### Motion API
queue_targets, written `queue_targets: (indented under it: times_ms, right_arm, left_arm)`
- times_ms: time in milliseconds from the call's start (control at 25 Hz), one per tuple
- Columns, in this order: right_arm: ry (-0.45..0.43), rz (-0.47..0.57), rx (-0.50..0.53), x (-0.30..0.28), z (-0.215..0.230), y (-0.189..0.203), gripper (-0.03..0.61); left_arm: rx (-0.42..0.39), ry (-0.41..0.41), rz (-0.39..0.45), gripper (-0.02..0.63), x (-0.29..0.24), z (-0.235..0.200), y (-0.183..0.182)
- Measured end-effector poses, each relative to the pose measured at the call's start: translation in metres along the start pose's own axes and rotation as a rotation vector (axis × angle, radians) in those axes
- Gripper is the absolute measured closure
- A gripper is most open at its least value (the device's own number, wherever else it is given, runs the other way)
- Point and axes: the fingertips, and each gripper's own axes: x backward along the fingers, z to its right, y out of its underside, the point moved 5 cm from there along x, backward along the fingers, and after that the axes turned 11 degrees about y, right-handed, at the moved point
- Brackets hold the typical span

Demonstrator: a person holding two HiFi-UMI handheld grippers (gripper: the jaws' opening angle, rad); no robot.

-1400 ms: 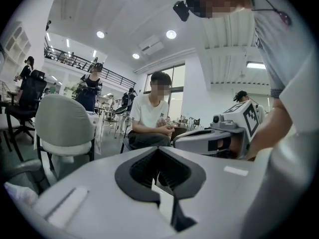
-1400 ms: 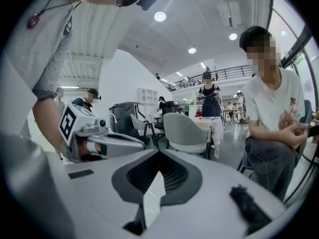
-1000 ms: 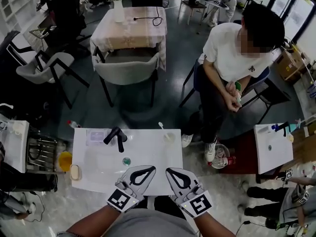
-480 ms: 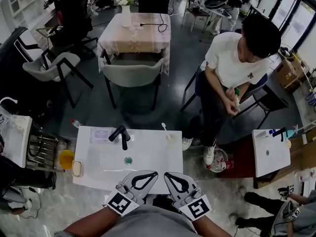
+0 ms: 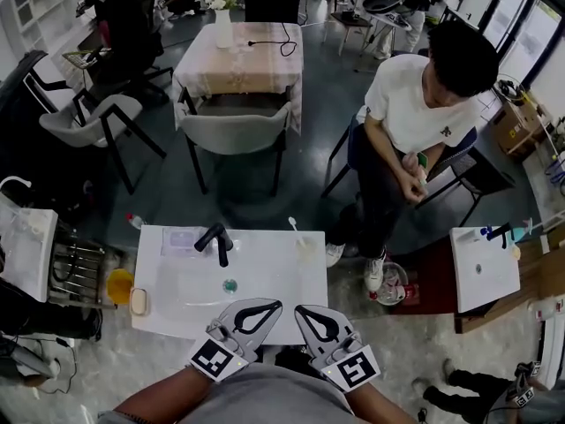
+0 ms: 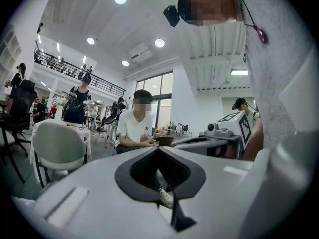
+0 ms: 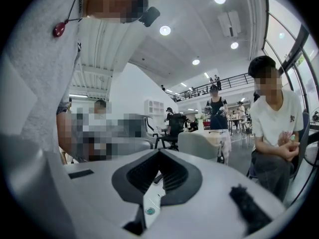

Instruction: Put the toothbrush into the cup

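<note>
Thin white toothbrush (image 5: 293, 229) slants up out of the small clear cup (image 5: 305, 249) at the far right corner of the white basin top (image 5: 265, 272). Left gripper (image 5: 270, 306) and right gripper (image 5: 302, 311) hang over the near edge, both jaw pairs pressed together, nothing between.

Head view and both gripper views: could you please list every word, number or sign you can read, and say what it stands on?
No text can be read in any view.
On the left gripper and right gripper: square black-and-white marker patterns, no letters.
On the seated person's white shirt: a small dark chest emblem, too small to read.
On the bottle on the floor: a red label, too small to read.
</note>
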Motion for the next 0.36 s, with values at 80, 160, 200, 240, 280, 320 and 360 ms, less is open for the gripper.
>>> queue_targets:
  times_ms: [80, 160, 200, 240, 280, 320, 360]
  right_arm:
    - [0.0, 0.003, 0.005, 0.0015, 0.0008, -0.0006, 0.565]
    - [0.001, 0.002, 0.008, 0.0018, 0.001, -0.0008, 0.565]
    - [0.001, 0.002, 0.01, 0.0017, 0.001, -0.001, 0.565]
    - [0.001, 0.002, 0.012, 0.0017, 0.0009, -0.0012, 0.565]
    - [0.001, 0.001, 0.014, 0.0016, 0.0008, -0.0014, 0.565]
    - [0.002, -0.001, 0.015, 0.0017, 0.0007, -0.0015, 0.565]
    - [0.003, -0.003, 0.016, 0.0018, 0.0006, -0.0016, 0.565]
  left_arm:
    - [0.003, 0.003, -0.004, 0.606, -0.0018, 0.001, 0.0009]
    - [0.004, 0.007, -0.006, 0.606, -0.003, 0.0022, 0.0014]
    - [0.004, 0.009, -0.005, 0.606, -0.0032, 0.0026, 0.0013]
    - [0.004, 0.011, -0.005, 0.606, -0.0032, 0.0028, 0.0009]
    - [0.004, 0.012, -0.005, 0.606, -0.0031, 0.0029, 0.0004]
    - [0.004, 0.013, -0.004, 0.606, -0.003, 0.003, -0.0002]
    - [0.003, 0.014, -0.004, 0.606, -0.0029, 0.0031, -0.0007]
